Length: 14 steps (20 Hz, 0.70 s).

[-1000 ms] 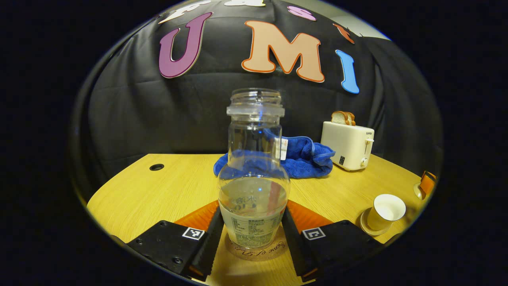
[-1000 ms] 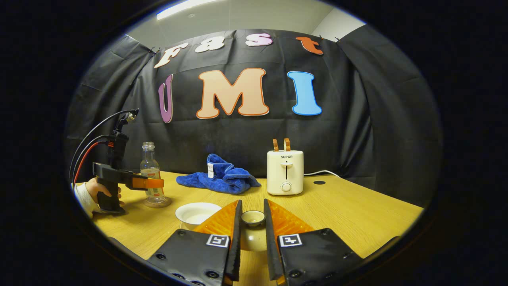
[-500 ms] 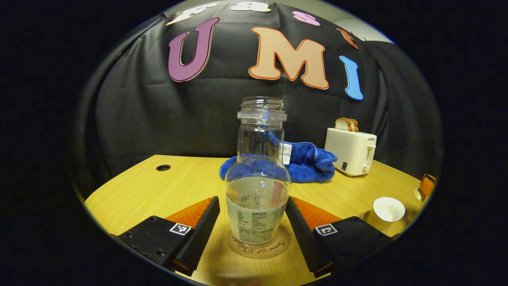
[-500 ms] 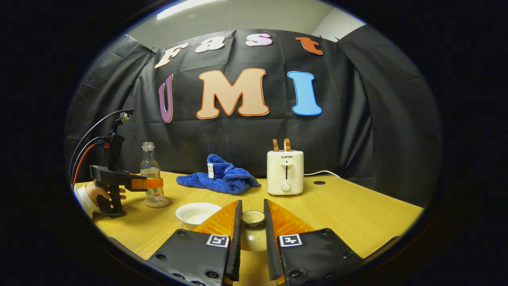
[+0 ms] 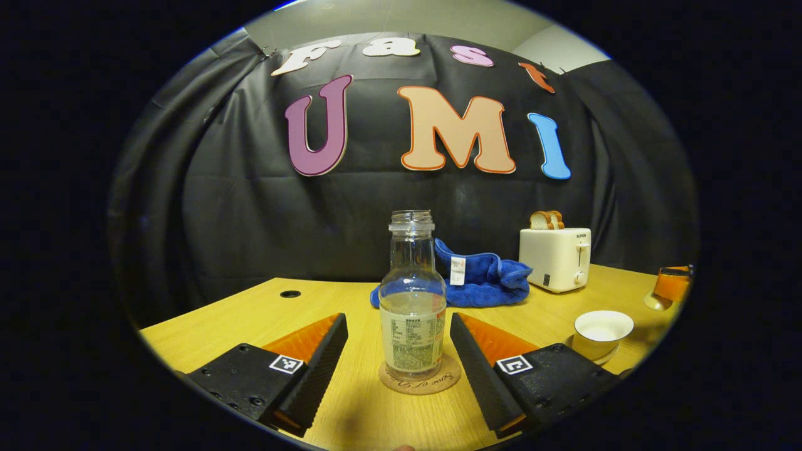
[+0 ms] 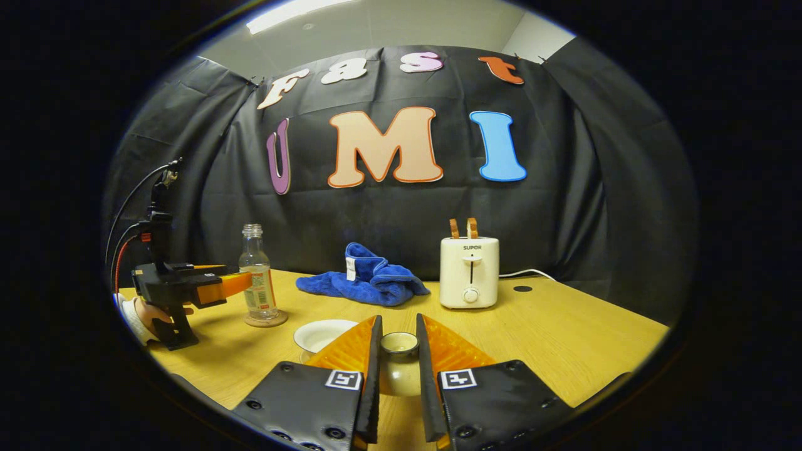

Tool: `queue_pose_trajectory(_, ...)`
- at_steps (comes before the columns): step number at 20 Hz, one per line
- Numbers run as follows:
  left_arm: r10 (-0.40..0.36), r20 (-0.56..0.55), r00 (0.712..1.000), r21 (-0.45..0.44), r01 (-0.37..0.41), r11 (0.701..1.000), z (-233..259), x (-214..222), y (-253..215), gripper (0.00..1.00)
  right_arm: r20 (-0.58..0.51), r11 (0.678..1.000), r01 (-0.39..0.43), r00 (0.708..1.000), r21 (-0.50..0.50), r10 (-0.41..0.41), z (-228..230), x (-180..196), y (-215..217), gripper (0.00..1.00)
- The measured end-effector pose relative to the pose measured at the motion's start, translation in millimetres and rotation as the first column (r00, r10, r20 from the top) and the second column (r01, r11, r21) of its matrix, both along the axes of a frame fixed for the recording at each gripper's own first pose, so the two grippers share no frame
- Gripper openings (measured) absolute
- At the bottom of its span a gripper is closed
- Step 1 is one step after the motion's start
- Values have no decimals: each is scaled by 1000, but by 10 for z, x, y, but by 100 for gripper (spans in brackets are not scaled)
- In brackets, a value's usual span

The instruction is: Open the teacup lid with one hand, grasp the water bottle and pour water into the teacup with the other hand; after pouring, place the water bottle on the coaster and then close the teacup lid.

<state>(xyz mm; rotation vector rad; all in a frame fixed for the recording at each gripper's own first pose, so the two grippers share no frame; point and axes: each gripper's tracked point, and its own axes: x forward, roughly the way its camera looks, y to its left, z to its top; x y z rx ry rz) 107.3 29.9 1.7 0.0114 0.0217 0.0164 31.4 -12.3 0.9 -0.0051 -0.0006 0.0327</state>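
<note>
Standing bottle [image 5: 412, 300] on coaster [image 5: 419, 380], left tongs [image 5: 399, 338] released, right tongs [image 6: 398, 351] clenching lid [image 6: 400, 343]

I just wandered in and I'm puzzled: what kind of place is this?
Probably a staged recording booth, not a real kitchen: black cloth wall behind a wooden table set with a toaster, water bottle and teacup, handled with handheld grippers.

clear plastic water bottle [image 5: 412, 300] on round cork coaster [image 5: 419, 379] | blue cloth [image 5: 476, 282] behind, 1 o'clock | white ceramic teacup [image 5: 600, 332] at 3 o'clock
</note>
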Motion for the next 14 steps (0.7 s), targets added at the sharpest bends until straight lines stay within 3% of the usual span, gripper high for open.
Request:
queue_pose_trajectory(7, 17, 15, 1000, 17, -17, 1000, 42, -216, -31, 95, -10, 985, -171, 985, 6, 171, -32, 254, 524, 31)
queue_pose_trajectory(14, 17, 15, 1000, 13, -17, 1000, 42, -234, -34, 95, -76, 979, -205, 976, -4, 204, -152, 608, 751, 31)
